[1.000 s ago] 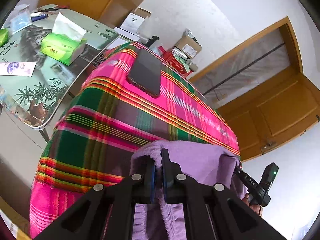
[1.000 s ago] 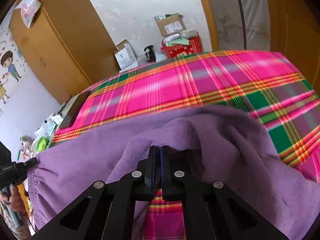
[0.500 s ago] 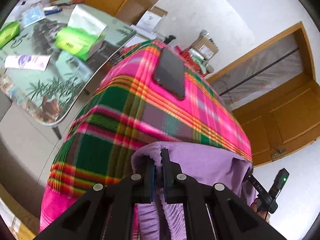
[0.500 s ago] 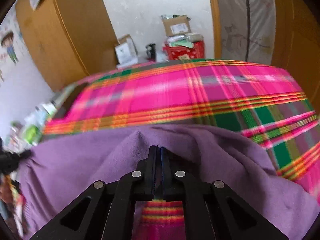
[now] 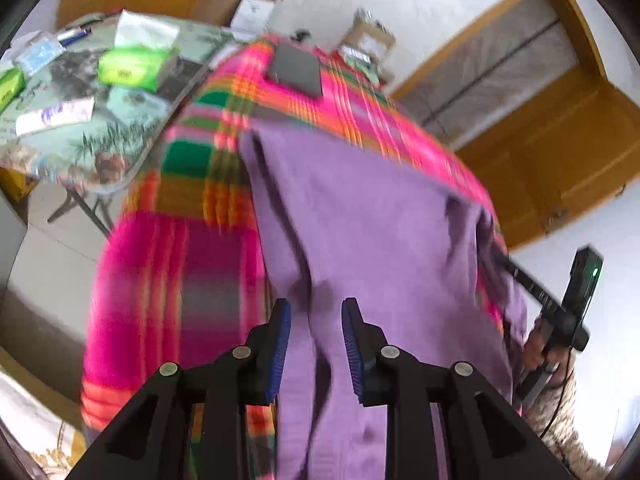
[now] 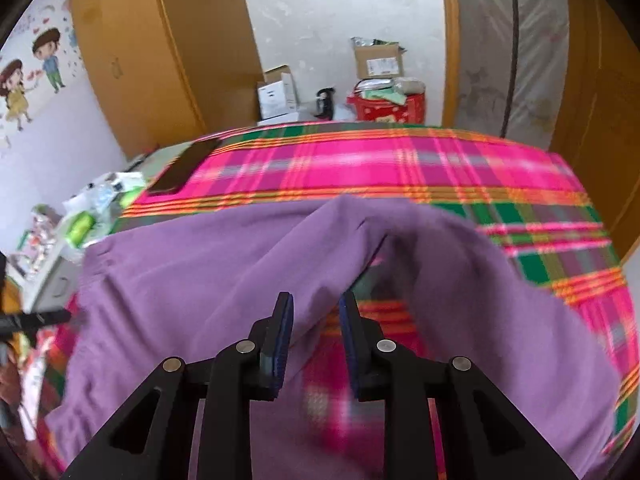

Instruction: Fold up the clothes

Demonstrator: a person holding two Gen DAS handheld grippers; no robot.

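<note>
A purple garment [image 5: 360, 220] lies spread over the pink and green plaid blanket [image 5: 180, 272] and hangs over its near edge. In the right wrist view the same purple garment [image 6: 208, 256] shows two legs that split apart in front of me. My left gripper [image 5: 316, 332] is open just above the cloth, nothing between its fingers. My right gripper [image 6: 316, 328] is open too, over the split between the legs. The right gripper's tool [image 5: 560, 312] and the hand holding it show at the garment's right edge.
A black phone [image 5: 296, 68] lies on the far part of the blanket. A side table [image 5: 80, 128] at the left holds a green tissue box [image 5: 136, 68] and packets. Cardboard boxes [image 6: 380, 60] and a red bag [image 6: 384, 106] stand by the far wall, beside wooden doors [image 5: 560, 152].
Both grippers were shut on folds of the purple garment; both have opened and let it go. The garment now lies flatter and further across the blanket.
</note>
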